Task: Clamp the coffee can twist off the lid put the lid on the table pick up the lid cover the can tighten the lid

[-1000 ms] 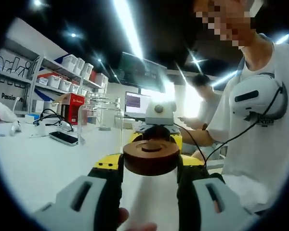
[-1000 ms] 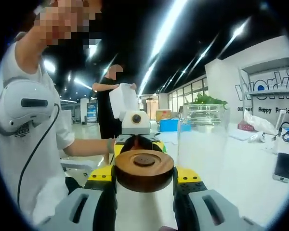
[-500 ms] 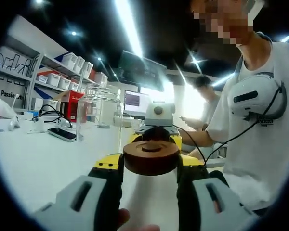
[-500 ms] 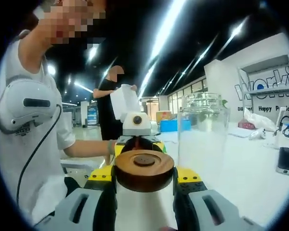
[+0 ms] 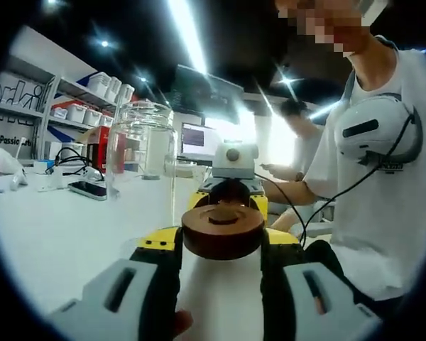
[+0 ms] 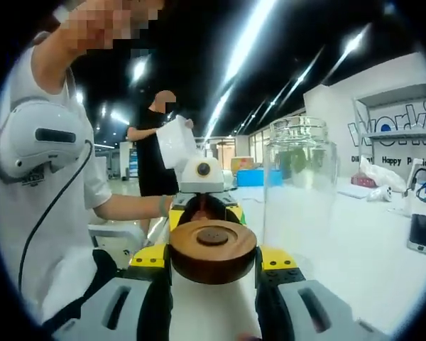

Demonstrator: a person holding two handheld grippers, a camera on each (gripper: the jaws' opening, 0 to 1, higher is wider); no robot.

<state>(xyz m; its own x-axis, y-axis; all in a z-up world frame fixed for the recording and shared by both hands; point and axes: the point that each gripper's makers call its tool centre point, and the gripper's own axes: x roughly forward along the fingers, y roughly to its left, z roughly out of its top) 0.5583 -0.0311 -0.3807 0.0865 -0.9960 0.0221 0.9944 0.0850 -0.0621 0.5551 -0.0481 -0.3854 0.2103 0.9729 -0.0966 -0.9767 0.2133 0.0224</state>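
**Between both tongs: lid off, can waiting to be covered**

Between the jaws of my left tongs sits the round wooden lid, flat side up. The jaws press its rim from both sides, closed down to the lid's width. My right tongs face them from the opposite side and look clamped on the same wooden lid in the same way.

The glass coffee can stands upright on the white counter, ahead and to the left of my left tongs. From my right tongs it is ahead and to the right, with its mouth open.

I judge the twisting-off done, since the lid is clear of the can. I cannot tell whether the lid has yet been set on the counter. Covering the can and tightening the lid remain.

Compared with a second ago, the can looms larger and nearer in both views, and the shelves and a phone have slid sideways. I take that as my hands carrying the lid toward the can. The lid has not shifted in either grip.
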